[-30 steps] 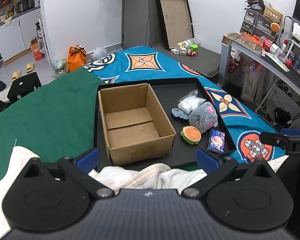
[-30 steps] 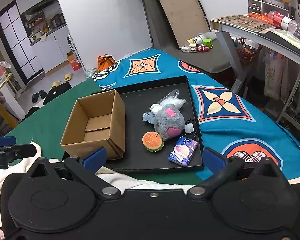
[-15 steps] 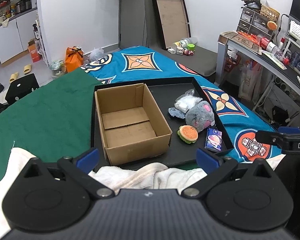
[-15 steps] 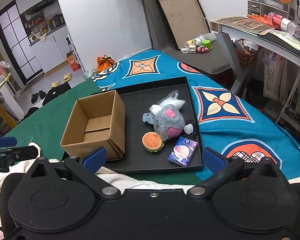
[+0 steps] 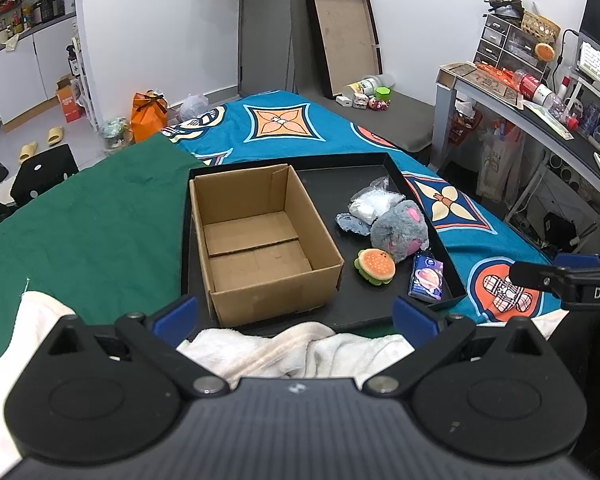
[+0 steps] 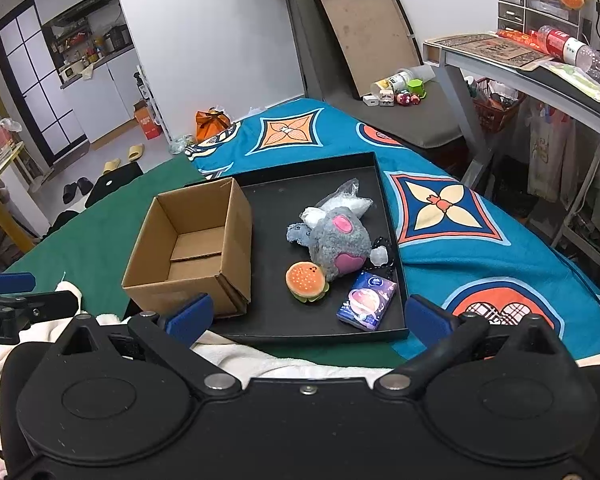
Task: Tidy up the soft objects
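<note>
- Both sets of jaws stand wide apart and hold nothing: the left gripper (image 5: 294, 312) and right gripper (image 6: 308, 310) hover at the near edge of the black tray (image 6: 324, 330).
- The cardboard box (image 5: 256, 236) sits open-topped in the tray's left half, long axis running near to far.
- The grey plush (image 6: 338, 246) lies beside it, touching the burger toy (image 6: 306, 281); grabbing one may drag its neighbour.
- The tissue pack (image 6: 367, 300) points slantwise toward the far right.

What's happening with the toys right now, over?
Left gripper and right gripper open, holding nothing. Cardboard box empty; burger toy, grey plush on black tray. Nothing blocking.
</note>
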Motion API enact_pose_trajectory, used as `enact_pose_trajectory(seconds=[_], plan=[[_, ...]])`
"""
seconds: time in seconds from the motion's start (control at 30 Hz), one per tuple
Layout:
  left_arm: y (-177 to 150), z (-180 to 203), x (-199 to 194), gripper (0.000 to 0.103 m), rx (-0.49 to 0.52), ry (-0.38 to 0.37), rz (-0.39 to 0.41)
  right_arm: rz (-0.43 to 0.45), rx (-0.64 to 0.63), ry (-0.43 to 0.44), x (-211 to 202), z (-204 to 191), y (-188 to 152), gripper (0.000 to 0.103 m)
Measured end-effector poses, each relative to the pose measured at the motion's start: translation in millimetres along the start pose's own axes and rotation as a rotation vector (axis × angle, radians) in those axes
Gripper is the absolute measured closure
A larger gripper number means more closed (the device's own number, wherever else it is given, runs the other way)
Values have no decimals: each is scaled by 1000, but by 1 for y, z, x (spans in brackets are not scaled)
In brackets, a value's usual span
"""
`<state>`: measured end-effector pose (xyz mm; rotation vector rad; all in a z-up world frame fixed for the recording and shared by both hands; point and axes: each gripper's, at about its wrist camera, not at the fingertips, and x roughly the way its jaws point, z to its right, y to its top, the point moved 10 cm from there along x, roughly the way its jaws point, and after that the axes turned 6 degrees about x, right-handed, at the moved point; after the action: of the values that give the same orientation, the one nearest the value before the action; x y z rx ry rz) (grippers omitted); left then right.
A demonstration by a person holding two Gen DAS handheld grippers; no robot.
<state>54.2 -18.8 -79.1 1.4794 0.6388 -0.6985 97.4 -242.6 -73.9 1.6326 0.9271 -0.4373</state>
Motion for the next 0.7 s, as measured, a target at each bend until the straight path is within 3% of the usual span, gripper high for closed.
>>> enact_pose_trajectory(seconds=[0.7], plan=[[-4,-6,3,0,-21,0,-11,-2,-1,-16,3,2,1,0]])
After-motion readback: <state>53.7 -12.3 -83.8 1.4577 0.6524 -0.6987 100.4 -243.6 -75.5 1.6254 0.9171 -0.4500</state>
